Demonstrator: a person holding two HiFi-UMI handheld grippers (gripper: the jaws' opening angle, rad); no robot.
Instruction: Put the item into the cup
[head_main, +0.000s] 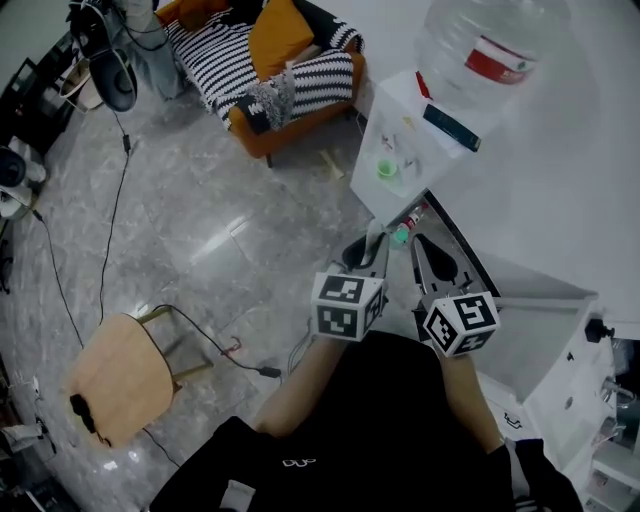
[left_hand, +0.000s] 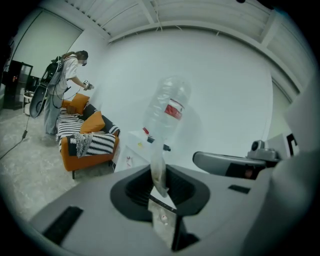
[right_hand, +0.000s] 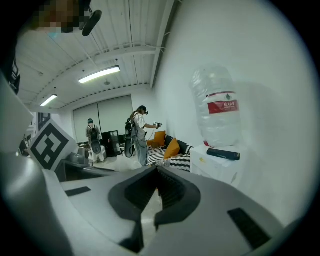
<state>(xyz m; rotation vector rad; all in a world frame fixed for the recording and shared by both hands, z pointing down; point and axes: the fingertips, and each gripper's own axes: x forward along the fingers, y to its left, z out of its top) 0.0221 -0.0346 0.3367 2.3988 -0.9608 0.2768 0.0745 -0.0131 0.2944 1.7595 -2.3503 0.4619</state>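
Observation:
A small green cup (head_main: 387, 170) stands on the white water dispenser (head_main: 400, 120), under its big clear bottle (head_main: 480, 45). My left gripper (head_main: 374, 243) is shut on a thin clear sachet (left_hand: 158, 172) with brownish contents; the sachet sticks up between the jaws, in front of the bottle (left_hand: 167, 110). In the head view the sachet itself is hidden. My right gripper (head_main: 428, 258) is close beside the left one, a little short of the dispenser. Its jaws meet at the tips (right_hand: 157, 170) and nothing shows between them.
An orange sofa (head_main: 280, 70) with striped cushions stands on the grey floor behind the dispenser. A wooden stool (head_main: 115, 375) and loose cables (head_main: 110, 230) lie to the left. White cabinets (head_main: 560, 340) are at the right. People stand far back by the sofa (right_hand: 140, 132).

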